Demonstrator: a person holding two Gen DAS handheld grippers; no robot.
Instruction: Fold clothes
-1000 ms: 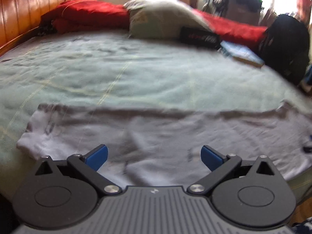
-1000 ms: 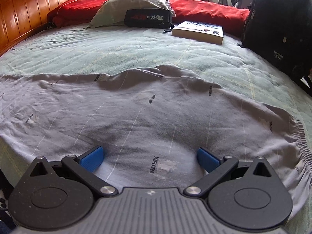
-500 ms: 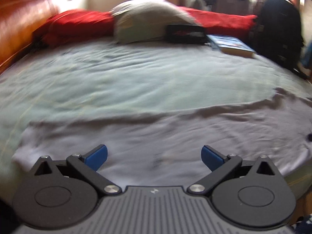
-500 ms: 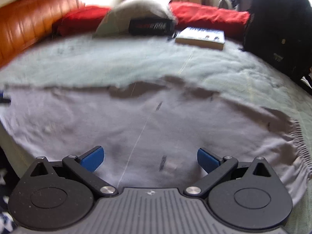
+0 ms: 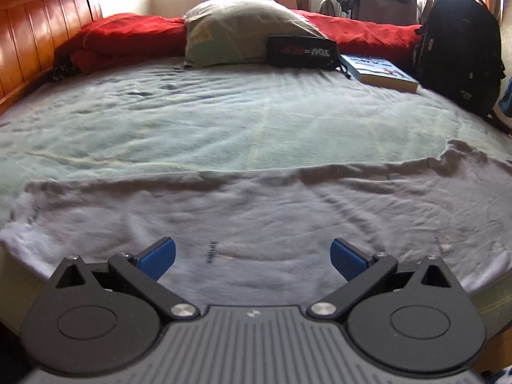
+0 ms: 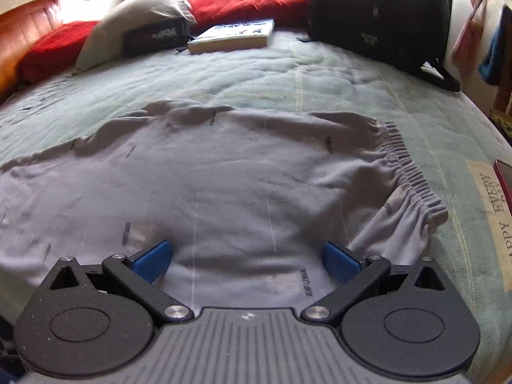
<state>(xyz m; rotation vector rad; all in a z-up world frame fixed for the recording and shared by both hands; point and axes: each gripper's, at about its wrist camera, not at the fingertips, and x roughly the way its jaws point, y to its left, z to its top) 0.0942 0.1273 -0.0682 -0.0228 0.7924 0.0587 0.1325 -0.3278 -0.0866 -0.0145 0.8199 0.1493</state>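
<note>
A pale grey pair of trousers (image 5: 256, 211) lies spread lengthwise along the near edge of the bed, printed with small dark words. The right wrist view shows its gathered elastic waistband (image 6: 406, 172) at the right end. My left gripper (image 5: 252, 257) hovers open over the trousers' near edge, nothing between its blue pads. My right gripper (image 6: 245, 260) is open too, just above the cloth close to the waistband, holding nothing.
The bed has a pale green blanket (image 5: 224, 118). At the far end lie a grey pillow (image 5: 243, 28), red bedding (image 5: 128, 35), a black pouch (image 5: 302, 52) and a book (image 5: 380, 72). A black backpack (image 5: 460, 51) stands far right. A wooden headboard (image 5: 35, 48) runs along the left.
Both grippers swung their views: the left turned rightward along the trousers, the right turned toward the waistband end. Both stayed open. The trousers lie as before.
</note>
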